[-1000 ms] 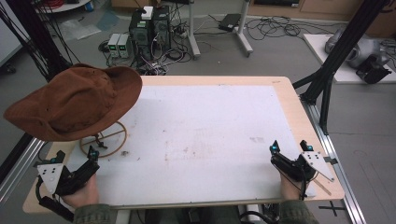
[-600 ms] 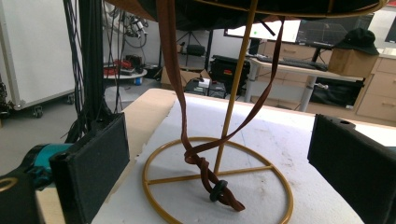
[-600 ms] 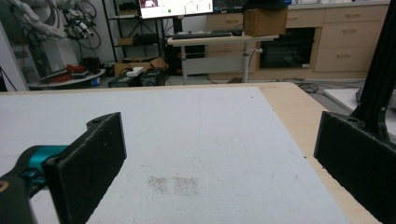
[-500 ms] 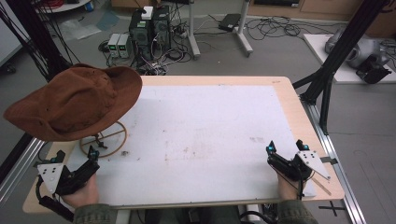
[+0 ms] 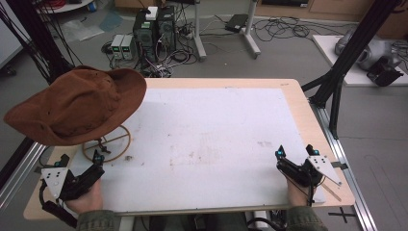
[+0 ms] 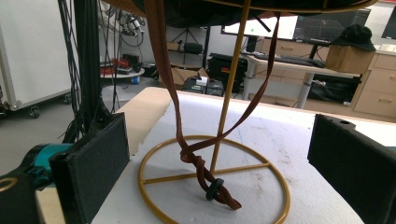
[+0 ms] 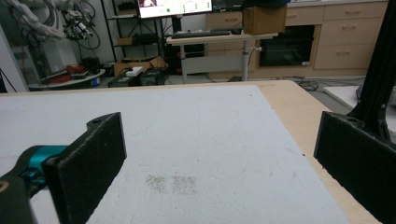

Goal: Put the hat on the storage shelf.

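Observation:
A brown wide-brimmed hat (image 5: 79,106) rests on a gold wire stand (image 5: 107,144) at the table's left side. In the left gripper view the stand's ring base (image 6: 142,170) and pole (image 6: 231,84) sit just ahead. The hat's brown chin strap (image 6: 173,93) hangs down to a knot with a dark bead (image 6: 215,189) on the base. My left gripper (image 5: 81,159) stands open at the near left corner, just short of the stand, its jaws (image 6: 219,140) empty. At the near right, my right gripper (image 5: 294,151) is open over the bare white board (image 7: 187,130).
The white board (image 5: 216,125) covers most of the wooden table (image 5: 298,106). A black frame post (image 5: 337,82) rises off the right edge. Cables and computer boxes (image 5: 154,29) lie on the floor beyond the far edge.
My right gripper has shifted slightly to the left. The left gripper, hat and stand have not moved.

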A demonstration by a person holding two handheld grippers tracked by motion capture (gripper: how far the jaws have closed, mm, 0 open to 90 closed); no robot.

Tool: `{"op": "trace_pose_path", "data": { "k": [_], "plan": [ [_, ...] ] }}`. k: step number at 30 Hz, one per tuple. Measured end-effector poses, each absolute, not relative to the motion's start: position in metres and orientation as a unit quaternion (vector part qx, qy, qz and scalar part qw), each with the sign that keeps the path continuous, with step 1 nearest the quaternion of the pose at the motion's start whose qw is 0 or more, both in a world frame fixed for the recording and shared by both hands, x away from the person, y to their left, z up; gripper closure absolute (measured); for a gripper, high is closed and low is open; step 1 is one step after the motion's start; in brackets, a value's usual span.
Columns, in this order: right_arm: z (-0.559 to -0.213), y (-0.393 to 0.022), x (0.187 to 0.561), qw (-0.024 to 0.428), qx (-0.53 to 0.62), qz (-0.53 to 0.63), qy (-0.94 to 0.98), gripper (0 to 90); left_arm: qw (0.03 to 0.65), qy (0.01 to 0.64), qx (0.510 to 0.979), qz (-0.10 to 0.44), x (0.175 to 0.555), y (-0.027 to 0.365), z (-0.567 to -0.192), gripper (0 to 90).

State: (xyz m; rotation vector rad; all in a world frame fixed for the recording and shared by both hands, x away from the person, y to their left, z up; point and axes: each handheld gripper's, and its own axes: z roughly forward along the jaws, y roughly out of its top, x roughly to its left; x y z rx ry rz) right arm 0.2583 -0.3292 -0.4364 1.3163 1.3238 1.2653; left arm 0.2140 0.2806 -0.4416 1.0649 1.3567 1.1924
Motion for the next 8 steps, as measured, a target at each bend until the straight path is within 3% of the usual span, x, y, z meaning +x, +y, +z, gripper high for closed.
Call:
{"op": "trace_pose_path", "data": {
  "k": [8],
  "plan": [
    [-0.4367,-0.3296,0.2578,0.428,0.53,0.506,0.529,1.4,0.5,0.561,0.439,0.492,0.2146,0.2811,-0.4418,5.7]
  ]
}}
